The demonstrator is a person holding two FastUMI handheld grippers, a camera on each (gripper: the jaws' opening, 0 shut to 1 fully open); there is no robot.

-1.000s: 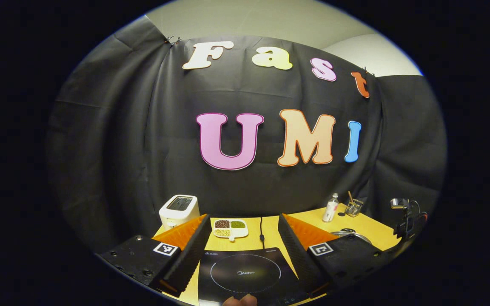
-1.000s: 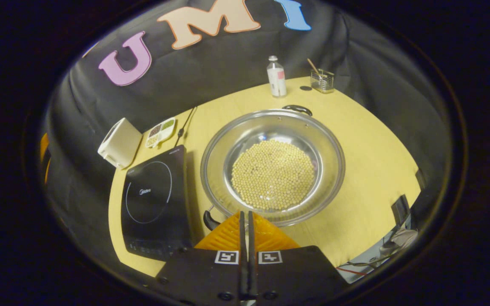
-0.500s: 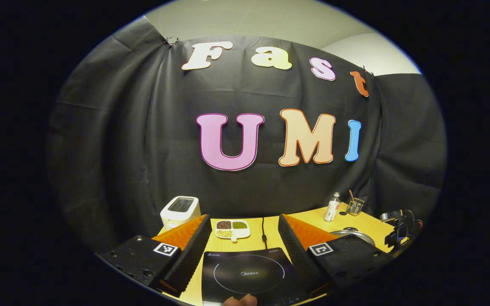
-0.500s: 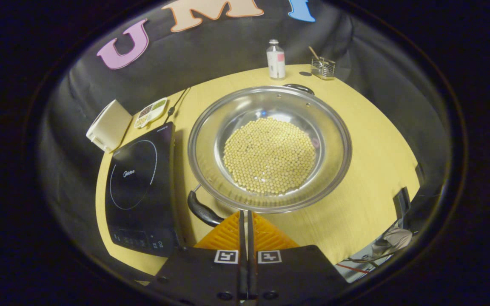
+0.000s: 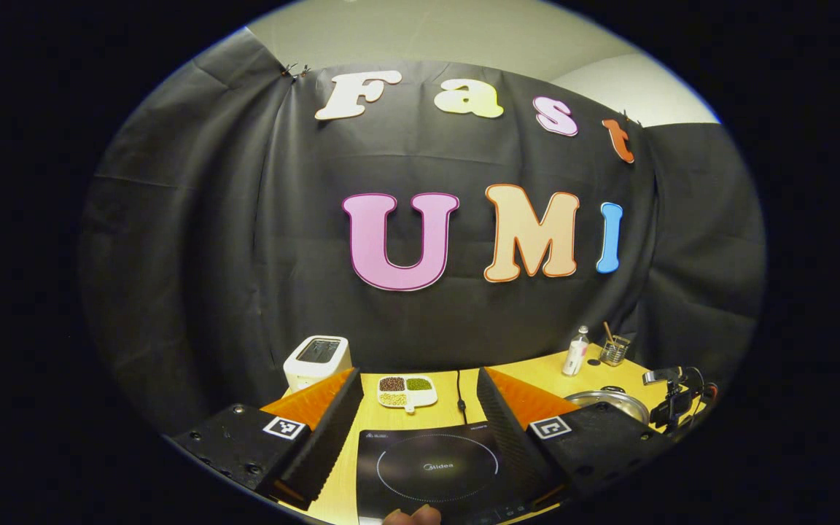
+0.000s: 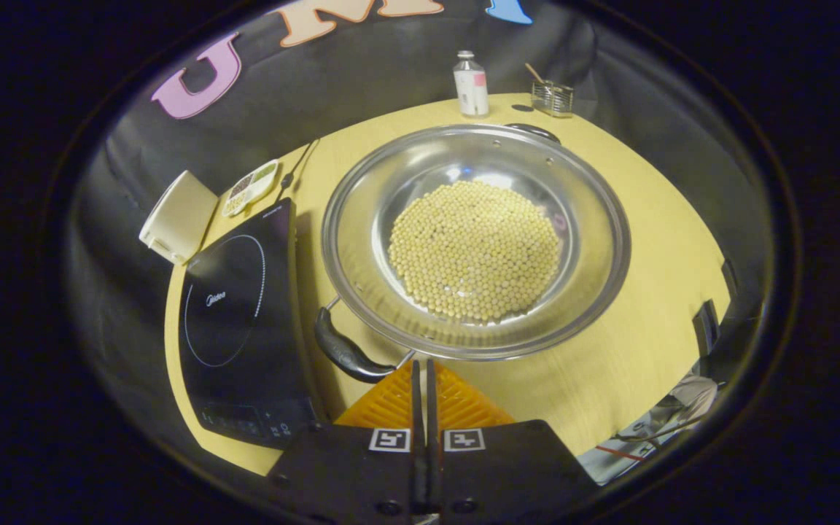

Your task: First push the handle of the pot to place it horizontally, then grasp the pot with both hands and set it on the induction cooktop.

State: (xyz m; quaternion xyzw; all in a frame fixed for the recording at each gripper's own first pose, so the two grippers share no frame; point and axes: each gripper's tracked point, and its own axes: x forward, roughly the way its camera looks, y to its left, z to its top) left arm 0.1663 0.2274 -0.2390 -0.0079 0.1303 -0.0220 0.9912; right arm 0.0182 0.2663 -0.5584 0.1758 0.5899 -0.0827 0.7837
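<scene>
A round, shiny steel pot [image 6: 475, 240] of small pale beans is sitting on the smooth yellow worktop [image 6: 631, 350] beside the flat, glossy black induction cooktop [image 6: 241, 321], its curved black handle [image 6: 343, 354] lying just ahead of the right hand-held gripper [image 6: 422, 372], whose ribbed fingers are pressing together holding nothing, while the left hand-held gripper [image 5: 416, 390] is gaping wide and empty above the cooktop.

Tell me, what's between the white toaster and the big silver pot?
The black induction cooktop lies between the toaster and the pot, plain in the right gripper view. The small dish of beans sits toward the back of that gap.
</scene>
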